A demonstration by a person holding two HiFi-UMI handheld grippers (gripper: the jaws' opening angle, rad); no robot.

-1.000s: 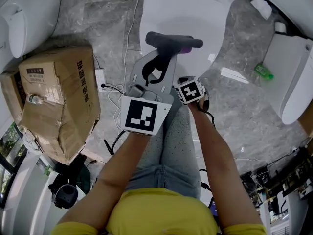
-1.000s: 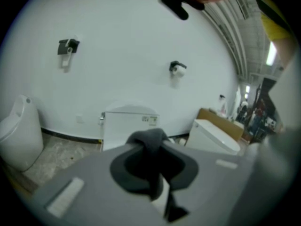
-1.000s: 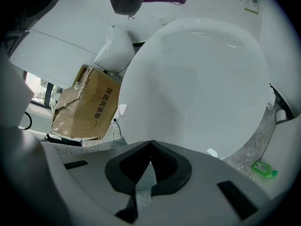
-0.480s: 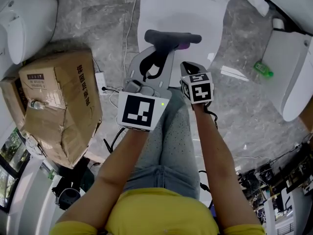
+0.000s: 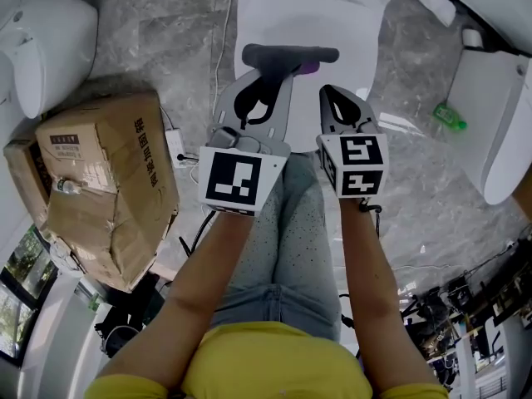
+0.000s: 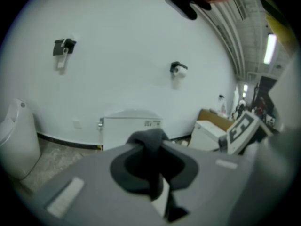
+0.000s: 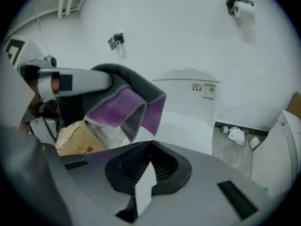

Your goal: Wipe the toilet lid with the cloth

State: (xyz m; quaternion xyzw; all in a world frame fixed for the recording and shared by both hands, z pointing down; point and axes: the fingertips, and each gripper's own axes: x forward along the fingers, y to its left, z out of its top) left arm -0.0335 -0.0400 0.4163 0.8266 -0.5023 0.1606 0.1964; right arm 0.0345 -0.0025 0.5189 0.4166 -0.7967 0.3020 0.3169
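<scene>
My left gripper is clamped on the cloth. It's bunched into a grey-and-purple wad at the tips, hanging over the near part of the lid. As far as I can tell it isn't touching down yet. My right gripper has its fingers pinched fully together with nothing in them, and it's parked just beside the left.

What worries me:
- I've only got a fold of the cloth, not much of it, so I reckon dragging it hard over that slick lid could pull it out of the pads.
- It's wadded up, so only a narrow strip would wipe. If I push lower to make up for that, the hard tips could scrape the plastic.
- The right gripper is close enough to bump the left one or snag the loose purple flap on a sideways sweep.
- The lid curves away at the sides, so a long stroke could carry the cloth right off the edge.

Room-wise, the lid is wide and bare. Its rounded front edge is toward my knees and the tank closes off the back. On the floor to the left there's a box and a cable fairly near. To the right, another white fixture and a green bottle sit well apart. There's nothing above the lid, so lifting clear is easy.
</scene>
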